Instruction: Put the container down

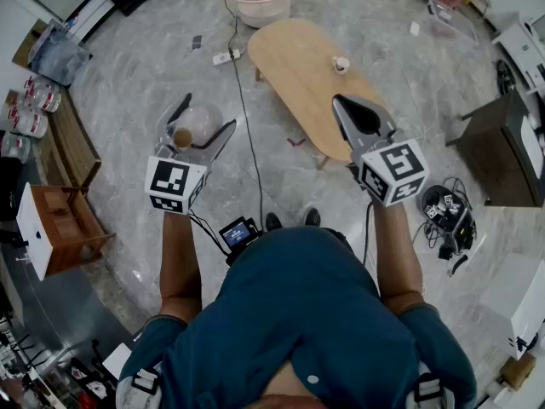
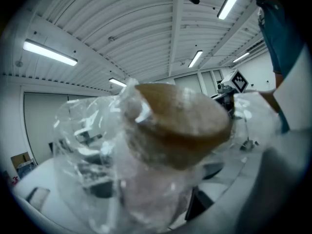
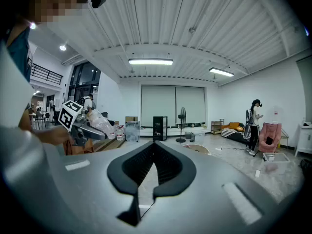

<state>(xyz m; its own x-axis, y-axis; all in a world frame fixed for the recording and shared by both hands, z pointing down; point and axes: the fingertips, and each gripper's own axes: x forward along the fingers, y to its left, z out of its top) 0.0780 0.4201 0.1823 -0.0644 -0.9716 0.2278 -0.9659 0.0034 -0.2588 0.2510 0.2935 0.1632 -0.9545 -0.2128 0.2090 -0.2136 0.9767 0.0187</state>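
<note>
A person is standing on a marble floor, seen from above, holding a gripper in each hand at about waist height.

The left gripper (image 1: 207, 116) is clamping a clear container (image 1: 197, 123) between widely spread jaws. The container is hanging in the air over the floor, short of the oval wooden table (image 1: 289, 66) ahead. It is wearing a round brown lid (image 2: 183, 123), which is facing the gripper's camera. The walls are looking thin and crinkled with bright glints, possibly soft plastic or a film wrap, though the close, blurred view is making that hard to settle.

It is probably light, slippery and easy to dent, so a gentle squeeze across the body below the lid is seeming safest. The lid may be sitting loose, so keeping the container upright matters on the way down.

The right gripper (image 1: 341, 105) is empty, its jaws pressed together, hovering above the near end of the table.

A small white cup (image 1: 341, 64) is sitting on the table's far half, well apart from both grippers. The near half is looking bare.

A black cable (image 1: 247, 135) is running across the floor between the grippers, from a power strip (image 1: 226, 56) beside the table. It is lying just beside the spot under the container. A wooden cabinet (image 1: 64, 220) is standing off to the left.
</note>
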